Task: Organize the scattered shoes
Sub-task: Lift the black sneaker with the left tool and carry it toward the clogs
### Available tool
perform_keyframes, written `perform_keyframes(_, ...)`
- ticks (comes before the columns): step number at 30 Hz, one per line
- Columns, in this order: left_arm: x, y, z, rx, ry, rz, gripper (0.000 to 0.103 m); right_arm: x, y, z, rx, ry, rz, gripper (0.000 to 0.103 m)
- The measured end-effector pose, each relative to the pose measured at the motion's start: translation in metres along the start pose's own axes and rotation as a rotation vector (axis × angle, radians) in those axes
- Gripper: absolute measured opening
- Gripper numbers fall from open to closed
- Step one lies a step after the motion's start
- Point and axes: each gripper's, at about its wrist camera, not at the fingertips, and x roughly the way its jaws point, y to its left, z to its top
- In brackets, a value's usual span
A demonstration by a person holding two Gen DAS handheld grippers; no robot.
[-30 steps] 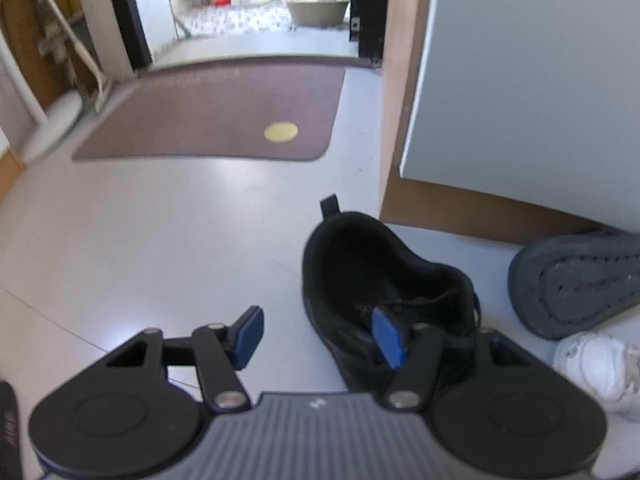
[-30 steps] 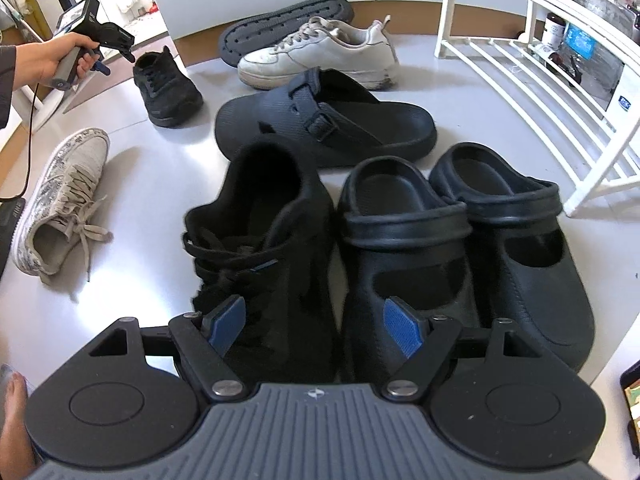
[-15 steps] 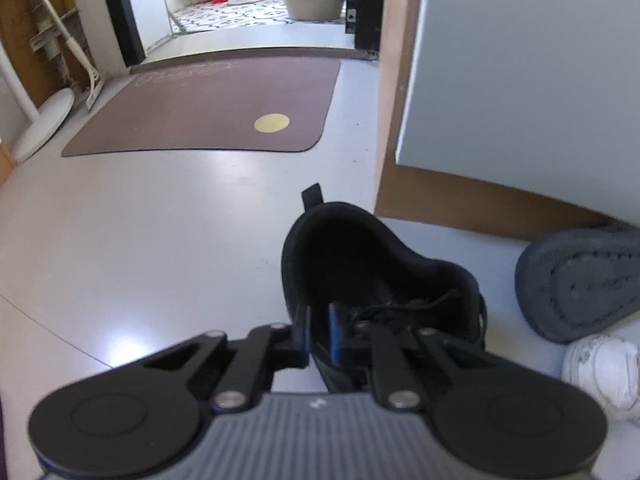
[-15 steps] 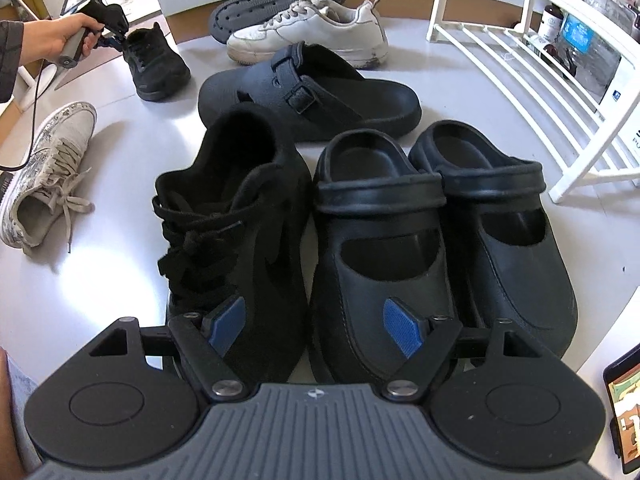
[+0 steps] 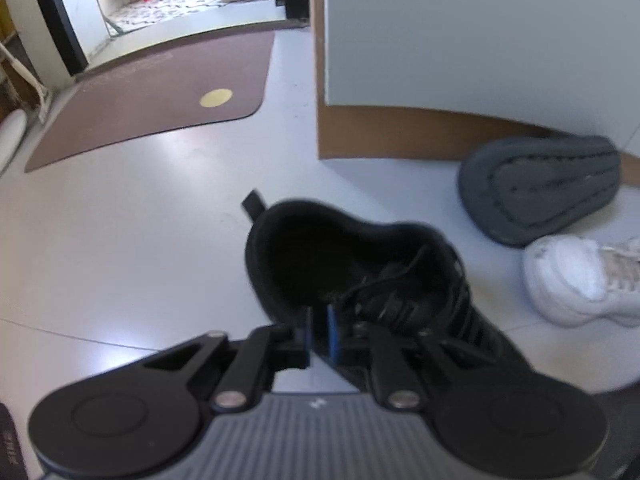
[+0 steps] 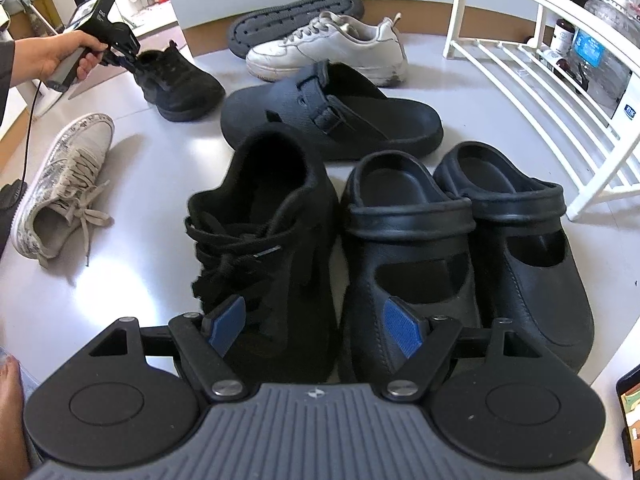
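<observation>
My left gripper [image 5: 318,334] is shut on the side collar of a black lace sneaker [image 5: 360,280] on the pale floor. From the right wrist view, a hand [image 6: 60,56] holds that left gripper [image 6: 132,62] at the heel end of the same sneaker [image 6: 180,84], far left. My right gripper [image 6: 316,328] hangs open, nothing between its blue pads [image 6: 400,332]. Below it stand a matching black lace sneaker [image 6: 272,232] and a pair of black clogs [image 6: 408,248], side by side.
A black strap clog [image 6: 332,116], a white sneaker [image 6: 328,48] and an upturned grey sole [image 6: 296,16] lie beyond. A grey patterned sneaker [image 6: 64,184] lies left. A white shoe rack [image 6: 540,80] stands right; a brown mat [image 5: 160,96] and cabinet corner [image 5: 320,80] are near the left gripper.
The left jaws closed onto the black sneaker's collar, and the gripper rolled and shifted with it, bringing the white sneaker further into its view. The right gripper stayed open, hardly moving.
</observation>
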Motion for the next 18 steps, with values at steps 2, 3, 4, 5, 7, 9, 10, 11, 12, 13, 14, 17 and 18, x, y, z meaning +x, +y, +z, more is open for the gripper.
perform_keyframes(2, -0.011, -0.014, 0.004, 0.084, -0.044, -0.038, 0.005, 0.0, 0.001, 0.0, 0.003, -0.004, 0.0, 0.08)
perform_keyframes(3, -0.014, -0.019, 0.006, 0.1, -0.054, -0.052, 0.007, 0.0, 0.001, 0.0, 0.005, -0.004, -0.001, 0.08)
perform_keyframes(4, -0.017, -0.024, 0.008, 0.105, -0.061, -0.072, 0.013, 0.001, 0.001, 0.0, 0.006, -0.005, -0.001, 0.08)
perform_keyframes(5, -0.019, -0.028, 0.009, 0.117, -0.062, -0.09, 0.021, 0.001, 0.002, 0.001, 0.007, -0.005, -0.001, 0.08)
perform_keyframes(7, -0.02, -0.037, 0.011, 0.143, -0.064, -0.124, 0.048, 0.002, 0.003, 0.001, 0.007, -0.005, 0.001, 0.08)
perform_keyframes(9, -0.018, -0.044, 0.009, 0.179, -0.065, -0.111, 0.063, 0.003, 0.005, 0.001, -0.002, -0.005, 0.0, 0.08)
perform_keyframes(10, -0.016, -0.047, 0.008, 0.192, -0.057, -0.103, 0.063, 0.004, 0.005, 0.002, -0.004, -0.004, -0.001, 0.08)
perform_keyframes(11, -0.013, -0.048, 0.006, 0.198, -0.045, -0.101, 0.063, 0.004, 0.005, 0.001, -0.001, -0.002, -0.001, 0.08)
perform_keyframes(12, -0.01, -0.049, 0.005, 0.204, -0.032, -0.1, 0.062, 0.004, 0.004, 0.001, 0.002, -0.001, -0.002, 0.08)
perform_keyframes(13, -0.006, -0.05, 0.004, 0.215, -0.02, -0.082, 0.062, 0.004, 0.003, 0.001, 0.004, -0.001, -0.003, 0.08)
perform_keyframes(14, -0.004, -0.049, 0.003, 0.219, -0.013, -0.069, 0.062, 0.004, 0.002, 0.001, 0.006, 0.0, -0.006, 0.08)
perform_keyframes(17, 0.011, -0.041, 0.001, 0.202, 0.026, -0.041, 0.066, 0.005, -0.002, -0.001, 0.009, 0.007, -0.015, 0.08)
perform_keyframes(18, 0.018, -0.033, 0.001, 0.154, 0.046, -0.068, 0.067, 0.006, -0.003, -0.001, 0.008, 0.01, -0.017, 0.08)
